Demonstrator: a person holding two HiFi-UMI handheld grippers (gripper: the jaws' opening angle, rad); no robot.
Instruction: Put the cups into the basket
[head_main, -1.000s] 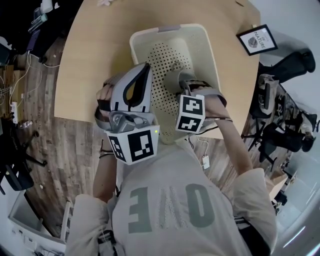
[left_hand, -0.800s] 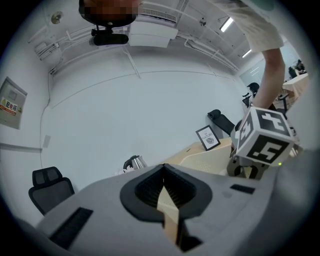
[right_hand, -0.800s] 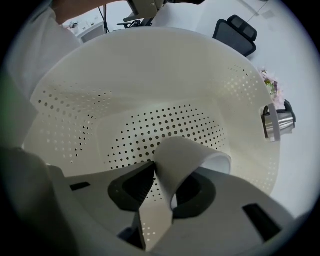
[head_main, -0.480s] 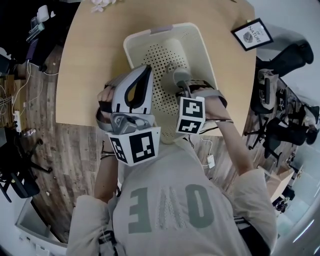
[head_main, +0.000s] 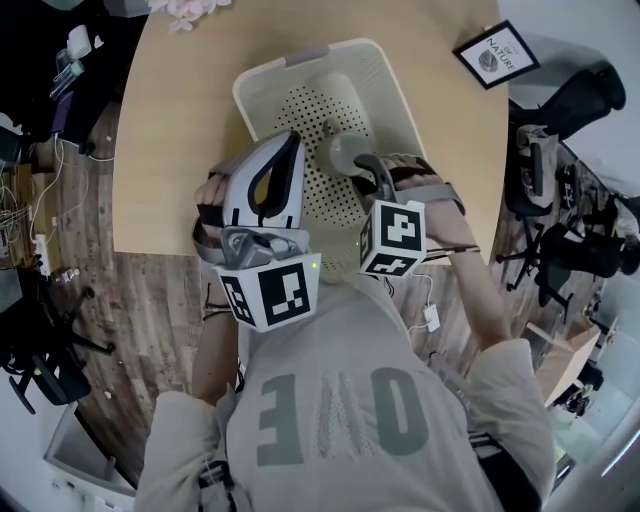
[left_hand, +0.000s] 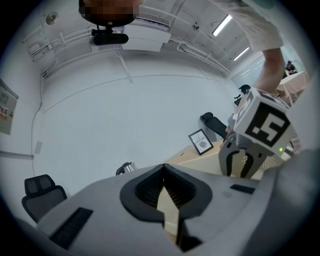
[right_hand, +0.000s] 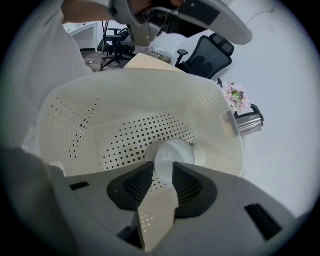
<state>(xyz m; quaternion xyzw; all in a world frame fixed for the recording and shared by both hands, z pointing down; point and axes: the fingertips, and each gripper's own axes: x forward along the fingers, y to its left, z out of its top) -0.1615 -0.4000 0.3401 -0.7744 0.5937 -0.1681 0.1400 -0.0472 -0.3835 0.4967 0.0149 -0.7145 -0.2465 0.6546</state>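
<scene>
A cream perforated basket (head_main: 395, 95) stands on the wooden table. A pale grey cup (head_main: 338, 152) stands upright on the basket floor, and the right gripper view looks down into its mouth (right_hand: 173, 151). My right gripper (head_main: 360, 163) hangs over the basket's near end, just behind the cup. Its jaws (right_hand: 162, 170) stand open and nothing is pressed between them. Beyond the cup, at the basket's far end, is a pale rounded shape (head_main: 340, 92); I cannot tell if it is another cup. My left gripper (head_main: 288, 140) is raised beside the basket's left wall, shut (left_hand: 164, 167) and empty.
A framed picture (head_main: 495, 55) lies at the table's far right corner. Pink flowers (right_hand: 234, 94) and a metal jug (right_hand: 248, 121) are beyond the basket's far end. Office chairs (head_main: 560, 130) stand around the table, on a wood floor with cables at the left (head_main: 30, 210).
The right gripper's jaws have let go of the grey cup, and the gripper has drawn back a little toward me. The cup stays in the basket. The left gripper has not moved.
</scene>
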